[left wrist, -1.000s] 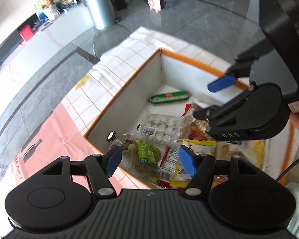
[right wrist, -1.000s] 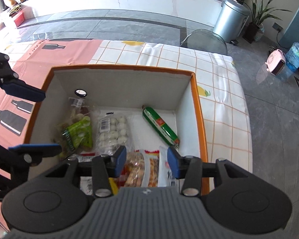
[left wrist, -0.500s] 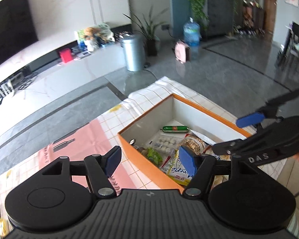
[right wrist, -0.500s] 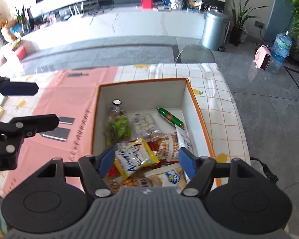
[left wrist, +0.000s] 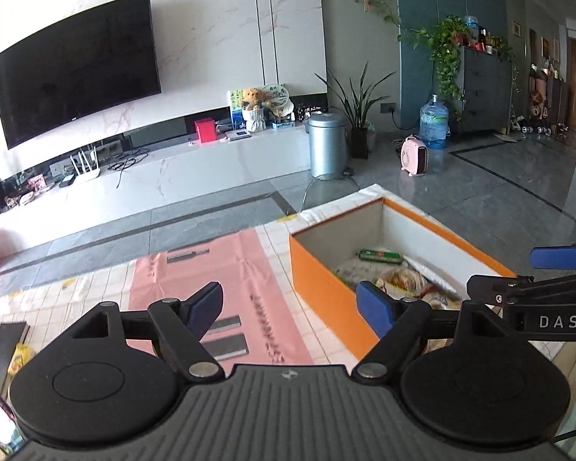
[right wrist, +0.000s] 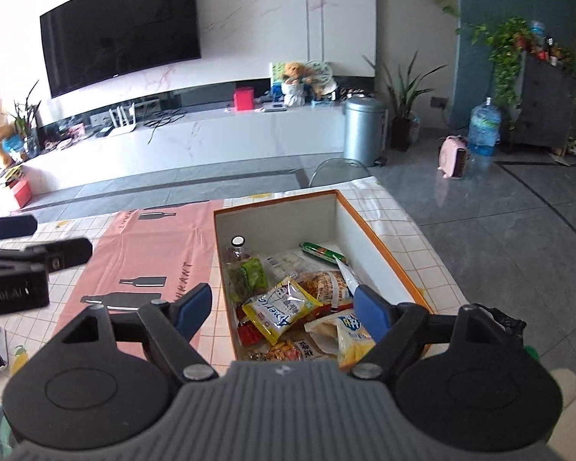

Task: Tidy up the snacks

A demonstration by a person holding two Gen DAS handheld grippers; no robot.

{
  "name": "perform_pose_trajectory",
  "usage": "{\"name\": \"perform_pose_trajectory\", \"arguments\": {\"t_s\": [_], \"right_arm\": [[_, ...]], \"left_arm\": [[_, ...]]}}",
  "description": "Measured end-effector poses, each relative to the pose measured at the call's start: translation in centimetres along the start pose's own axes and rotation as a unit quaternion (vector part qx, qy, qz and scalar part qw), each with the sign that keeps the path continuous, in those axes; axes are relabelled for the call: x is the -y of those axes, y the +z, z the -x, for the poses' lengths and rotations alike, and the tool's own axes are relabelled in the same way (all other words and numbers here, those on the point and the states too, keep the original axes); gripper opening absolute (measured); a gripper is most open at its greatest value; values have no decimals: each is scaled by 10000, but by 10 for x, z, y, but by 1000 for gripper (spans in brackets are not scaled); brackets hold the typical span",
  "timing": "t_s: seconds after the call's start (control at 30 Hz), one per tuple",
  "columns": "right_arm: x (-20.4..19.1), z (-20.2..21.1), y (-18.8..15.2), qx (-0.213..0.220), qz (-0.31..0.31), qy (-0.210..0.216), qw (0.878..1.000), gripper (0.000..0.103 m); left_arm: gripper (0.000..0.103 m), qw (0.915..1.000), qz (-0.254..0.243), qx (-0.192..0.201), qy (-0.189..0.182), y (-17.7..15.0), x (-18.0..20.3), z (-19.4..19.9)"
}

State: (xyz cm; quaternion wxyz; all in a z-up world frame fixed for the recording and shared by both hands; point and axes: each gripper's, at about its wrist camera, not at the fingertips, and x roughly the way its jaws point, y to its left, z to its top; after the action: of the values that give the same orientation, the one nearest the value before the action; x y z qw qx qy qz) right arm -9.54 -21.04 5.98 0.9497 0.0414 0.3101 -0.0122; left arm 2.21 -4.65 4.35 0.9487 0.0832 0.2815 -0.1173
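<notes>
Snacks (right wrist: 288, 307) all in orange box (right wrist: 384, 257); left gripper (left wrist: 290, 307), right gripper (right wrist: 282, 309) just spread wide, both empty; job looks done, next rest

I see both views bright with daylight. Glare sheens the grey floor (left wrist: 518, 176) at three o'clock and the television (right wrist: 123, 27) reflects faintly. Fisheye bending curves the walls toward dark corners; the far edges look soft.

Both grippers (left wrist: 290, 305) (right wrist: 282, 309) withdrew from box (right wrist: 380, 247), jaws opening
</notes>
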Motion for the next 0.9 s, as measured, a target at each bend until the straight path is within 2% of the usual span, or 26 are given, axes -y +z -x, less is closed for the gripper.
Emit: {"name": "perform_pose_trajectory", "arguments": {"t_s": [0.2, 0.37, 0.63, 0.9], "right_arm": [[-12, 7, -33, 81, -194, -167, 9996, 88], [-21, 4, -49, 69, -178, -126, 9997, 88], [-27, 9, -57, 100, -98, -260, 9996, 88], [-30, 8, -56, 98, -96, -330, 9994, 88]], "left_arm": [[93, 9994, 231, -180, 210, -20, -9, 0], [93, 9983, 481, -263, 183, -39, -15, 2], [93, 9981, 490, -331, 152, -56, -16, 11], [93, 9973, 601, -407, 95, -56, -22, 12]]}}
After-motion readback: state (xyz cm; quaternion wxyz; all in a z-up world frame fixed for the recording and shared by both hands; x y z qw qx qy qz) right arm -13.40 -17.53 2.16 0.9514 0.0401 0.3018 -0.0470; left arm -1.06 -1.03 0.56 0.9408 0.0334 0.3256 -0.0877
